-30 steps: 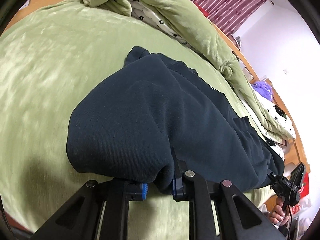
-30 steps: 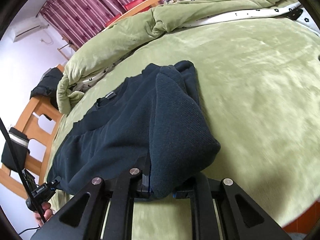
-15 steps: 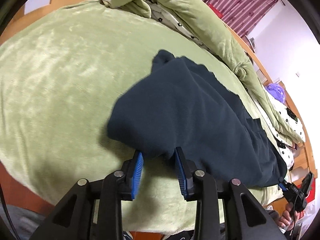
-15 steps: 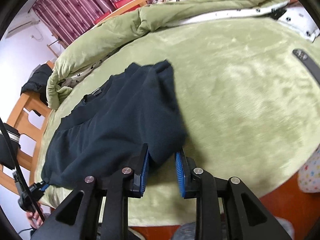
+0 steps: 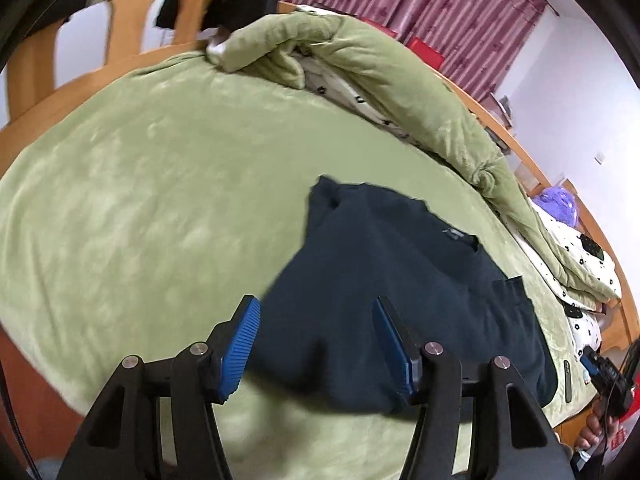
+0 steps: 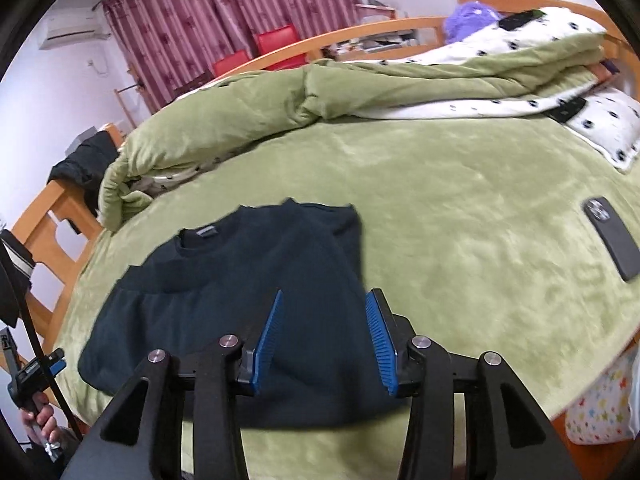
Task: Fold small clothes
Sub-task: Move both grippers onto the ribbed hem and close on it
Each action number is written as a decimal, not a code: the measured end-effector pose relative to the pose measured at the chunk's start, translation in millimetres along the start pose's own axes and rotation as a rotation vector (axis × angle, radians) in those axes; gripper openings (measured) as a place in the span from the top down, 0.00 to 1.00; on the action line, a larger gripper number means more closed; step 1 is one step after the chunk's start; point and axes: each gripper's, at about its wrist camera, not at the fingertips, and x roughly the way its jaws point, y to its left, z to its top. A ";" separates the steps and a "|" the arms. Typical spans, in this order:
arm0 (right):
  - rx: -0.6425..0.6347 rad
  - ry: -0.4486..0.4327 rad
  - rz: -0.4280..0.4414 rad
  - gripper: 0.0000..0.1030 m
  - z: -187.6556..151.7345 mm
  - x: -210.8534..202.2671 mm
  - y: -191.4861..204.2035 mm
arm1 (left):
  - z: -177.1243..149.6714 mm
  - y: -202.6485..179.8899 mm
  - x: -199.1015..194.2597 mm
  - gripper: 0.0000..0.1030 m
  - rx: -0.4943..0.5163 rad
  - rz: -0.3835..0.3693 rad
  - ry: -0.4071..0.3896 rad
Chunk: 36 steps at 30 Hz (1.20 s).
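Note:
A dark navy sweater [image 5: 392,280] lies folded on the green bed cover [image 5: 160,200], its collar facing away from me. It also shows in the right wrist view [image 6: 240,292]. My left gripper [image 5: 316,312] is open and empty, its blue pads either side of the sweater's near left edge and just above it. My right gripper [image 6: 326,308] is open and empty over the sweater's near right edge. The sweater rests flat, free of both grippers.
A rolled green quilt [image 6: 320,96] with a spotted white lining runs along the far side of the bed. A dark phone [image 6: 610,238] lies on the cover to the right. A wooden bed frame [image 5: 40,40] edges the mattress. A spotted pillow [image 6: 600,124] sits far right.
Both grippers held the sweater's near edge a second ago. They let go, opened wide and pulled back toward me. The sweater now lies flat on the bed.

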 end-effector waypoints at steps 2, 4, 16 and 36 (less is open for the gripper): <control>-0.007 0.002 0.020 0.54 12.1 9.4 14.0 | 13.1 -14.3 4.2 0.45 0.011 -0.014 -0.005; -0.018 0.001 0.031 0.50 25.2 17.7 26.3 | 27.5 -29.4 11.5 0.45 0.027 -0.024 -0.011; -0.070 0.022 0.020 0.40 101.5 112.4 68.0 | 90.4 -95.4 118.6 0.45 0.120 -0.038 0.038; -0.241 0.255 -0.089 0.40 56.7 237.1 49.5 | 96.1 -80.7 218.4 0.45 0.255 0.015 0.239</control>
